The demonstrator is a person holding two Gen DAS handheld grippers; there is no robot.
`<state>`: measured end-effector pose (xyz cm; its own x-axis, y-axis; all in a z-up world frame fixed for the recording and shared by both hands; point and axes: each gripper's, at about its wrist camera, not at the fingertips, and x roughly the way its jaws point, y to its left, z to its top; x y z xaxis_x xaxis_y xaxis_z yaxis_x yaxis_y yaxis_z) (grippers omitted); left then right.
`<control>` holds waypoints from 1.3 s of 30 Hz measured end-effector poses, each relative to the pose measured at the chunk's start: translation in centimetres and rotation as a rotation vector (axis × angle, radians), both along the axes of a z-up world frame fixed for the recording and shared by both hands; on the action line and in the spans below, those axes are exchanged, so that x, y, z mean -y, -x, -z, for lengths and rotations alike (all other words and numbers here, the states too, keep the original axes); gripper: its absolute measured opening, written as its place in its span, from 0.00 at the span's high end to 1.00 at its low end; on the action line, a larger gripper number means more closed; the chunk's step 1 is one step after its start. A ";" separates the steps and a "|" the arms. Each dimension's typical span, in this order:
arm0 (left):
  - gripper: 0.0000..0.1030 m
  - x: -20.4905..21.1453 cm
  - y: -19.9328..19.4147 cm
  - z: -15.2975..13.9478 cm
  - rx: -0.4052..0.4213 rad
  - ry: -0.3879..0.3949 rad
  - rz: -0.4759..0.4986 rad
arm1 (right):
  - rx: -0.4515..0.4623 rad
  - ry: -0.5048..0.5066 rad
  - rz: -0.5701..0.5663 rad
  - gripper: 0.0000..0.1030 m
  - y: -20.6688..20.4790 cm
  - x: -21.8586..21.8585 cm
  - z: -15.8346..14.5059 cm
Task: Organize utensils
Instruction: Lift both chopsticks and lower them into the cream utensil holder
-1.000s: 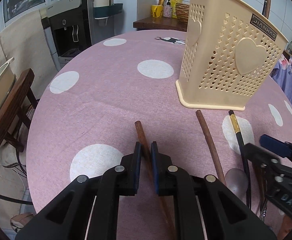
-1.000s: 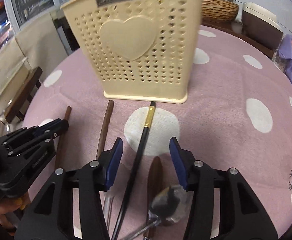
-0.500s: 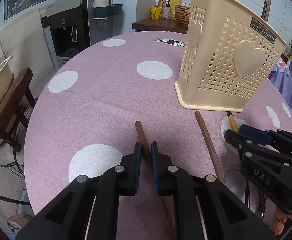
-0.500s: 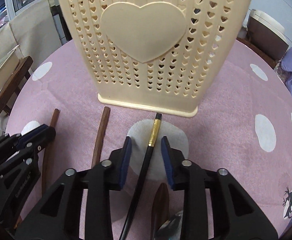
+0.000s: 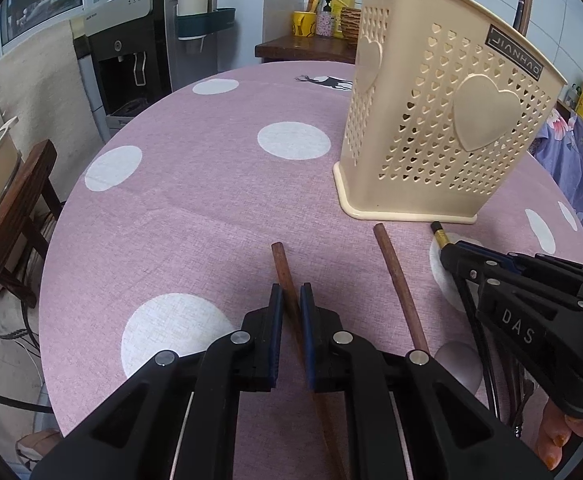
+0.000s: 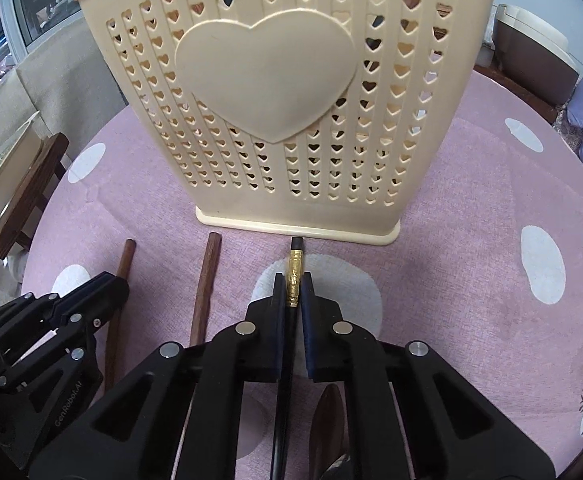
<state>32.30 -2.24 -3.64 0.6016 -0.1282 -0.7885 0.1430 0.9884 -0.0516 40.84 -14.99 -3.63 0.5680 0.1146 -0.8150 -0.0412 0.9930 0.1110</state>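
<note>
A cream perforated utensil basket (image 5: 443, 120) with heart panels stands on the pink dotted tablecloth; it fills the upper part of the right wrist view (image 6: 283, 100). My left gripper (image 5: 290, 300) is shut on a brown wooden stick handle (image 5: 281, 264) that lies on the cloth. My right gripper (image 6: 293, 292) is shut on a black chopstick with a gold band (image 6: 293, 276), tip pointing at the basket's base. A second brown wooden handle (image 5: 395, 280) lies between the two; it also shows in the right wrist view (image 6: 207, 280).
More utensils lie under the right gripper, a pale spoon bowl (image 5: 459, 364) and a dark wooden spoon (image 6: 327, 412) among them. A wooden chair (image 5: 15, 216) stands at the table's left edge. A water dispenser (image 5: 131, 52) and a shelf with bottles (image 5: 323, 20) stand behind.
My right gripper moved forward toward the basket and closed its fingers from wide open onto the black chopstick. My left gripper stayed shut on the brown handle.
</note>
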 end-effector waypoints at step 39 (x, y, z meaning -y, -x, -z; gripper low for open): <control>0.93 -1.4 5.8 -12.6 0.292 0.237 0.085 | 0.456 -0.156 -0.133 0.92 11.8 4.3 -16.9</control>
<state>26.54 -0.80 8.96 0.7757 -0.3453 -0.5283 0.2659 0.9379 -0.2227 29.03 -19.28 13.27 0.8346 0.3108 -0.4547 -0.2452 0.9489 0.1986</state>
